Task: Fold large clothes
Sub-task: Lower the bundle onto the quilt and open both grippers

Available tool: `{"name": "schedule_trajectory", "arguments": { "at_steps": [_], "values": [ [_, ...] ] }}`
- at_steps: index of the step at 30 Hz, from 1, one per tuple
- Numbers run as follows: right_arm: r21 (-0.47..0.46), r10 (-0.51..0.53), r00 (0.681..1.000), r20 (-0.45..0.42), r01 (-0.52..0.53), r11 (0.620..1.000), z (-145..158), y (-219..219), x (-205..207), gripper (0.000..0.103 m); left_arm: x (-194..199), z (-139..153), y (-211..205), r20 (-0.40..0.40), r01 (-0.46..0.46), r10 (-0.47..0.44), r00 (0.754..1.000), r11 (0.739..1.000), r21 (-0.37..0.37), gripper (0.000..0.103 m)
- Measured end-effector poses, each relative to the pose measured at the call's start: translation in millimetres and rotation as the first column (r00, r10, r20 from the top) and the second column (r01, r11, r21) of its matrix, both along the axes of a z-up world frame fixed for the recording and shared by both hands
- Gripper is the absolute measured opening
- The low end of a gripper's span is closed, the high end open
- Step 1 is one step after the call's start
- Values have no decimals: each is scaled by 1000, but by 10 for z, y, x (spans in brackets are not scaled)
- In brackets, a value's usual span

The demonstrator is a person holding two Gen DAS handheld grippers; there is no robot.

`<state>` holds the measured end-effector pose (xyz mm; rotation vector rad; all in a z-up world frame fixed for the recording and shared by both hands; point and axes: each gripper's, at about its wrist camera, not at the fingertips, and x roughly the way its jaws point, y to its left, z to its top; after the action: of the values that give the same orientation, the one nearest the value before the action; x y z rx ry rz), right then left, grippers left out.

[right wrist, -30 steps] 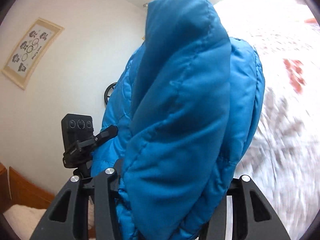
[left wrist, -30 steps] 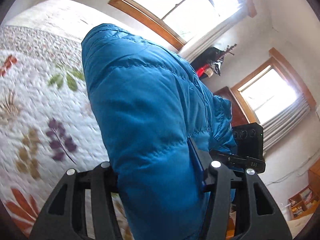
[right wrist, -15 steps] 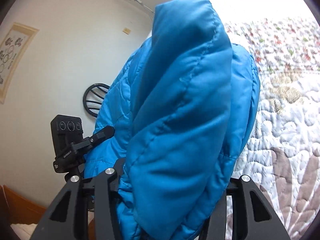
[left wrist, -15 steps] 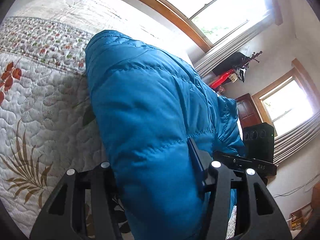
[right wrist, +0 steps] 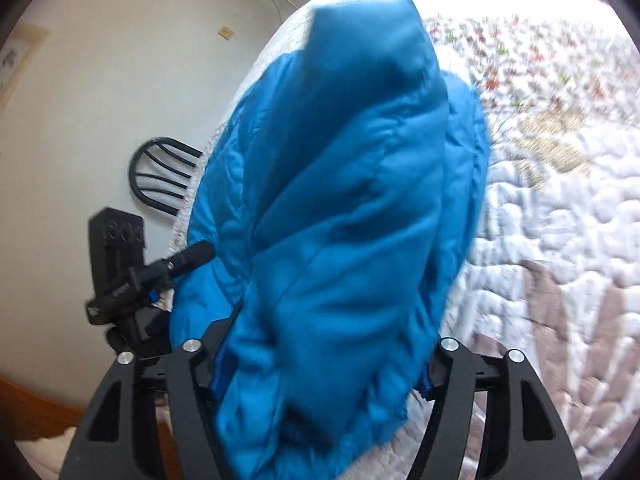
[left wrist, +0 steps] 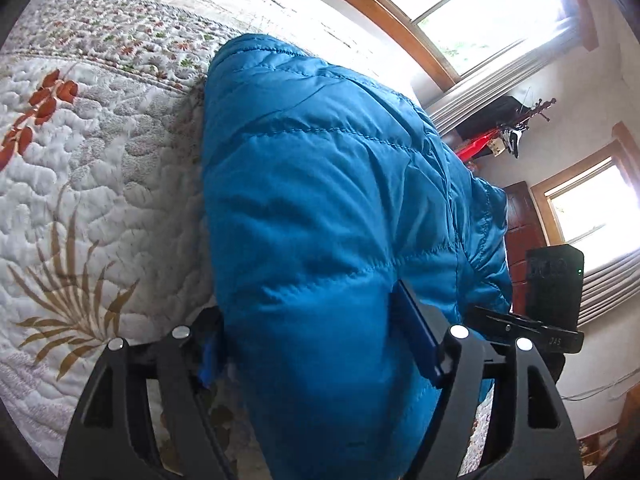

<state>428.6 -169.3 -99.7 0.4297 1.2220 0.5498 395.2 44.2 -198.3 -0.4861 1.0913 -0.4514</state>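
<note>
A blue quilted puffer jacket fills the middle of the left wrist view. My left gripper is shut on its thick folded edge, and the fabric bulges up between the fingers. The same jacket fills the right wrist view, where my right gripper is shut on another bunched part of it. The jacket hangs close above the floral quilted bedspread. Each view shows the other gripper's black body beside the jacket: the right gripper and the left gripper.
The white quilt with leaf and flower prints spreads under the jacket. Wood-framed windows and a dark door are on the far wall. A black chair back stands against a plain wall.
Both grippers have lowered and tilted toward the bed with the jacket held. More of the quilt and less of the walls shows in both views. The right view is now motion-blurred.
</note>
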Motion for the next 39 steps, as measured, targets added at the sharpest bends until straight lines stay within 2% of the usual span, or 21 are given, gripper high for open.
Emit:
{"name": "schedule_trajectory", "arguments": {
  "at_steps": [3, 5, 10, 12, 15, 20, 23, 30, 32, 34, 36, 38, 39],
  "values": [
    [-16, -24, 999, 36, 25, 1000, 223, -42, -216, 72, -174, 154, 73, 26, -23, 21, 999, 998, 51, 74],
    [-8, -29, 998, 48, 29, 1000, 343, -69, -346, 71, -295, 267, 122, 51, -47, 44, 998, 997, 60, 74],
    [-45, -42, 998, 38, 44, 998, 208, -273, -659, 48, -608, 533, 47, 134, -63, 47, 990, 990, 123, 75],
    [-37, -51, 998, 36, 53, 998, 169, -295, -717, 43, -659, 514, -18, 128, -55, 34, 991, 986, 160, 74],
    [-21, -61, 998, 7, 61, 998, -165, -495, -688, 37, -671, 366, -105, 89, -21, 1, 996, 974, 227, 72],
    [-22, -78, 993, -84, 76, 997, -524, -479, -697, 33, -628, 121, -77, 42, -6, -3, 999, 976, 219, 74],
    [-33, -82, 991, -101, 79, 996, -722, -459, -660, 33, -617, -6, -84, 34, 2, -11, 999, 971, 237, 79],
    [-45, -78, 992, -97, 74, 996, -703, -431, -630, 32, -598, -75, -73, 19, -13, 8, 1000, 968, 252, 82],
    [-71, -79, 995, -55, 75, 995, -561, -414, -695, 39, -643, 35, -107, 26, -23, 16, 1000, 958, 287, 79],
    [-139, -81, 997, 5, 81, 987, -379, -398, -802, 58, -760, 203, -160, 53, -31, 14, 999, 942, 333, 77],
    [-225, -62, 997, 49, 71, 972, -195, -337, -915, 69, -884, 362, -208, 80, -40, 10, 997, 925, 379, 78],
    [-273, -36, 995, 88, 59, 960, -45, -268, -1033, 79, -1012, 506, -249, 101, -56, 16, 995, 911, 409, 79],
    [-289, -26, 995, 101, 55, 956, 21, -235, -1090, 87, -1069, 572, -259, 113, -69, 23, 993, 906, 417, 82]
  ]
}}
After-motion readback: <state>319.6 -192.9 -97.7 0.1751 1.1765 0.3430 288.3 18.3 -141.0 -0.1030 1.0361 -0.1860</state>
